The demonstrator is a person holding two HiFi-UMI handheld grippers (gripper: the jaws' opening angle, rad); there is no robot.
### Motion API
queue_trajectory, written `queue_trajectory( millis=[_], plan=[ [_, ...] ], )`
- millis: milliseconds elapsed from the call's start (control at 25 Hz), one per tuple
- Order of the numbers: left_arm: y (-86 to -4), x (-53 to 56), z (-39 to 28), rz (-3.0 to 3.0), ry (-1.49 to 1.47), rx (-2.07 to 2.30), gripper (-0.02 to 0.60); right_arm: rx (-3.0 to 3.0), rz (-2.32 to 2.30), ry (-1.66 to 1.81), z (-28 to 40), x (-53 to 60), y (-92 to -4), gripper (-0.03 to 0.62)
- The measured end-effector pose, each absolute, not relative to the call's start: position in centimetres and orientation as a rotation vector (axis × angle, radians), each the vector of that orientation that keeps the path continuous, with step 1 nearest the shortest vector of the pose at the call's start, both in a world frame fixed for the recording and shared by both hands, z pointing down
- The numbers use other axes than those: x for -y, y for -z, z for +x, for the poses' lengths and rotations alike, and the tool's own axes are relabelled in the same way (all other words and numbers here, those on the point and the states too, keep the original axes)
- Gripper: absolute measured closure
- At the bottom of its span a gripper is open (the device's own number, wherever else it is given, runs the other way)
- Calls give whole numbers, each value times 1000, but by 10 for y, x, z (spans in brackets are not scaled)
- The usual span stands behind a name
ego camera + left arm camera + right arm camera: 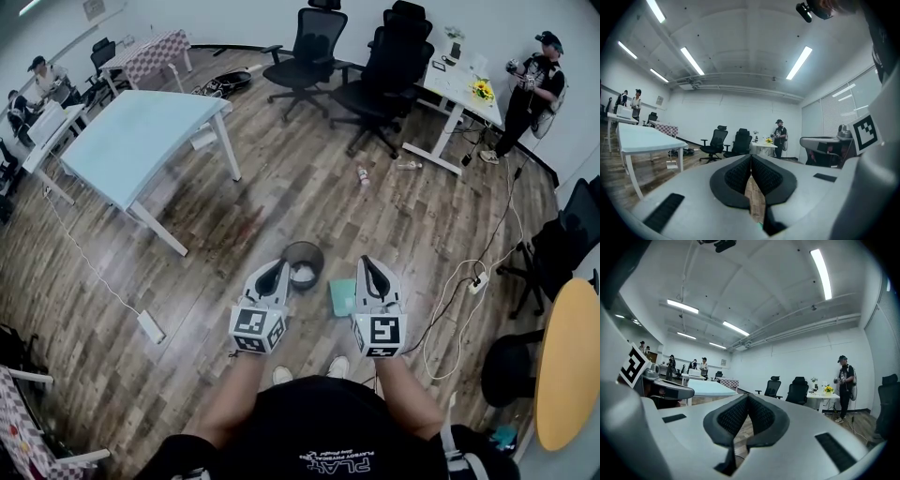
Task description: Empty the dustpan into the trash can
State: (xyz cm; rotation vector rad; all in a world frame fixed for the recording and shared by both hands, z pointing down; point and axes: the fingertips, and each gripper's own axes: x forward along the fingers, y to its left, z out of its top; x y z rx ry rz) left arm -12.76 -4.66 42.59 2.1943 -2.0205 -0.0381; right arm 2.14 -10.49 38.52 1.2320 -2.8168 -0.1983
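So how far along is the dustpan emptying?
Looks done, or nearly: the trash can holds white litter, and the dustpan lies on the floor beside it. In hand: nothing, the left tool and right tool are both shut and empty. Left: can't tell, the right tool hides part of the pan, so check it's empty.

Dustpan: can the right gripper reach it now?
Probably yes: the dustpan lies on the floor near the right gripper, nothing between them, but its shut fingers must open first.
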Motion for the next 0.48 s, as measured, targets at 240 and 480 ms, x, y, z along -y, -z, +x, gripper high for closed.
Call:
queue_trajectory(
  millis=[240,480],
  plan=[
    [-427,47,-127,2190,34,2020,558,2860,1214,226,15,98,-376,569],
    [-431,48,-129,2194,27,2016,558,2867,1215,241,9,97,-376,569]
  ],
)
